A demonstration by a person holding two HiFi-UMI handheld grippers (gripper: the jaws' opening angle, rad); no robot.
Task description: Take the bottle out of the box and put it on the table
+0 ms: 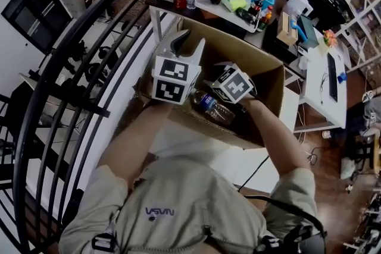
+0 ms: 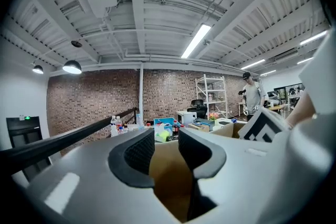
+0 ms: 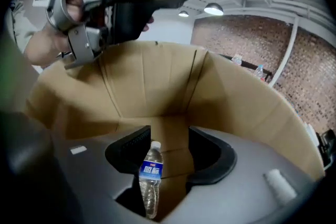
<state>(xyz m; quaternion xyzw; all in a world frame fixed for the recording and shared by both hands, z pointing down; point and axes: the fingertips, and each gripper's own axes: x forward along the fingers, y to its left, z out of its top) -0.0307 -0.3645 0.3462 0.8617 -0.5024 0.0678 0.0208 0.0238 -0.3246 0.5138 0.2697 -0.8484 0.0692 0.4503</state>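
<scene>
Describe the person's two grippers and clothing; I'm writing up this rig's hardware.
The left gripper and right gripper are light grey shells with black ribbed pads. Each carries a white cube printed with black square markers. The person wears a khaki short-sleeved shirt.

Bottle (image 1: 213,106) lay inside box (image 1: 238,52), mid-floor, between spread jaws of right gripper (image 3: 167,148), apparently untouched. Left gripper (image 2: 166,145) hung at bottle's 10 o'clock, over box's left rim. Table (image 1: 253,37) stood at box's 12 o'clock, trays (image 1: 205,4) on it.

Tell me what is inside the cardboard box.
A clear water bottle with a blue label lies on the floor of the box, seen between the right gripper's open jaws. The gripper and the box's near side hide part of the floor.
</scene>
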